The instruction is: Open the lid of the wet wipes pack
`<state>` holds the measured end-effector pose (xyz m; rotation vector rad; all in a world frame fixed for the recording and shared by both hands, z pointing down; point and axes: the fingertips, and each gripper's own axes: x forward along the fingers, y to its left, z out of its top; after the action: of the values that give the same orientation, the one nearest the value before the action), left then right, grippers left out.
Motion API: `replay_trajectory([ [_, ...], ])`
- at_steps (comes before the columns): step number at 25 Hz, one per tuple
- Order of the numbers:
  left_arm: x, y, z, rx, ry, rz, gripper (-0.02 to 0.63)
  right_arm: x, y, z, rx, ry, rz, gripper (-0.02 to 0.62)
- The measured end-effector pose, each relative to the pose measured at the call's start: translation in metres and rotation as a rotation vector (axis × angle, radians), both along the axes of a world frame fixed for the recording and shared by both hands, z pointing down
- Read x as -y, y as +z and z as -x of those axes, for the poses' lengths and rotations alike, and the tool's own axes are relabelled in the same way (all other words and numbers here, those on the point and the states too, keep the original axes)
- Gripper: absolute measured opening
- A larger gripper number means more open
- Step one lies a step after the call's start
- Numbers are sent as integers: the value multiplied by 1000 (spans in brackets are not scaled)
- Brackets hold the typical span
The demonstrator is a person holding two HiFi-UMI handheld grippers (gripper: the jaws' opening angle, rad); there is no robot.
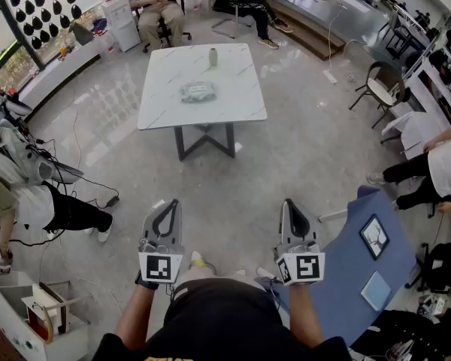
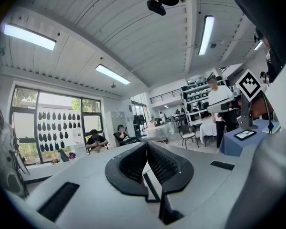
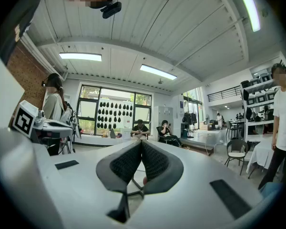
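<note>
Left gripper (image 1: 170,205), right gripper (image 1: 289,204): both pinched together, empty, level, well short of white table (image 1: 159,115). Wet wipes pack (image 1: 198,92) mid-table, well apart from both, lid seemingly not yet lifted. Nothing done so far; remains: approach, steadying, lid flip.

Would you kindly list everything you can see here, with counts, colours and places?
table: one, white marble top, middle of the floor ahead
wet wipes pack: one, pale grey, centre of that table
bottle: one, grey, far edge of that table
blue table: one, blue cover, near right
chair: one, dark frame, far right
seated people: two, dark tops, beyond the table
left gripper: one, grey, shut and empty, low left
right gripper: one, grey, shut and empty, low right
</note>
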<state>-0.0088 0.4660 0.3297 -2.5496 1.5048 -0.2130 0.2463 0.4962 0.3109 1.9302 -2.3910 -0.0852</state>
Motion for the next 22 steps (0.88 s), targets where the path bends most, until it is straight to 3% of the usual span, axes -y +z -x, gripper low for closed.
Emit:
replay_trajectory([
  [6,29,-18,25,-89,32,-13,20,1,3,25,5,49,5,2],
  [22,53,-22,32,-75,82,4,23,18,-5,38,-49,65,6,5],
])
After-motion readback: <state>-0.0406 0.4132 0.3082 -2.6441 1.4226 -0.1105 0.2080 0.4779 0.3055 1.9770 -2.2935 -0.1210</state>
